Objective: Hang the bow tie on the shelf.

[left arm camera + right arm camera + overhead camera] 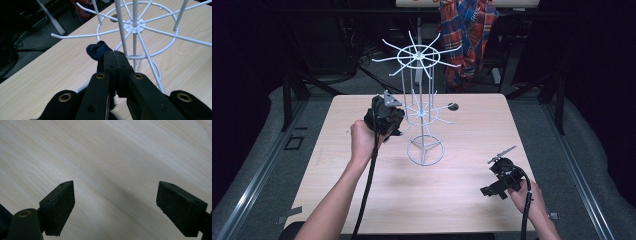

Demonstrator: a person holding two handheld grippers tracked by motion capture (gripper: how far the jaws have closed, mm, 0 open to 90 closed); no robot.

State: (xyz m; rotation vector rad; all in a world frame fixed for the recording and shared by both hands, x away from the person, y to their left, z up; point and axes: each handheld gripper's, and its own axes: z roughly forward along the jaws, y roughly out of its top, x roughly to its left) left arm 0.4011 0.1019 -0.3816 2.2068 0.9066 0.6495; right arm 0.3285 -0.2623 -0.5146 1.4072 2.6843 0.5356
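A white wire rack [422, 107] with two tiers of radial hooks stands mid-table on a ring base. My left gripper [396, 120] is held just left of its lower tier. In the left gripper view that gripper [115, 53] is shut on a small dark blue fabric piece [96, 50], which bulges out past the jaw tips. The piece sits just below a hook arm [75, 36] of the rack's [135, 26] lower tier. My right gripper [494, 189] hovers low near the table's front right; in its own view it [115, 192] stands wide open over bare wood.
The light wood table [362, 190] has a dark round hole [452, 106] behind the rack. A plaid shirt [467, 30] hangs on a stand beyond the far edge. Dark floor and metal frames surround the table.
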